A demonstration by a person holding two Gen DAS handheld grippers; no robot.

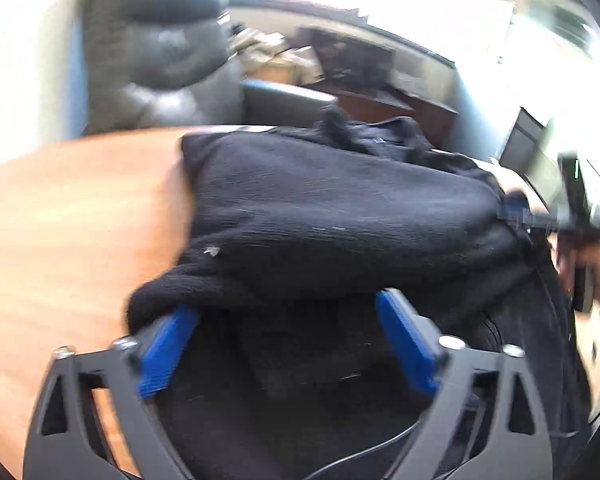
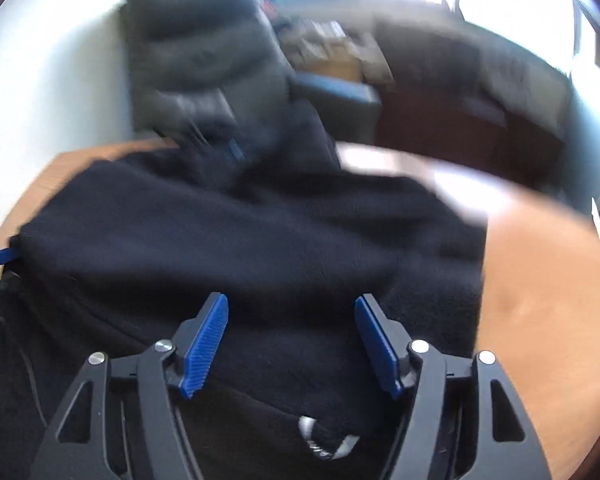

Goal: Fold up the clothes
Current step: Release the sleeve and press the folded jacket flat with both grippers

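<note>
Garment (image 1: pixel 340 208): dark fleece on the table (image 1: pixel 68 248), upper layer doubled over the lower, so at least one fold looks in. Near edge is lumpy, collar end bunched at the far side. Left claw (image 1: pixel 288 320) and right claw (image 2: pixel 292 312) both spread wide over the cloth, gripping nothing. Squaring or further folds may remain.

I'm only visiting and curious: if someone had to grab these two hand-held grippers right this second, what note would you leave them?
Left gripper: open, at the near edge of the black garment, holding nothing.
Right gripper: open over the same garment, holding nothing.
The garment lies bunched on the wooden table, a folded layer on top.
Done: looks partly folded; blur hides detail.
Left: probably finish folding and smooth it flat.
</note>
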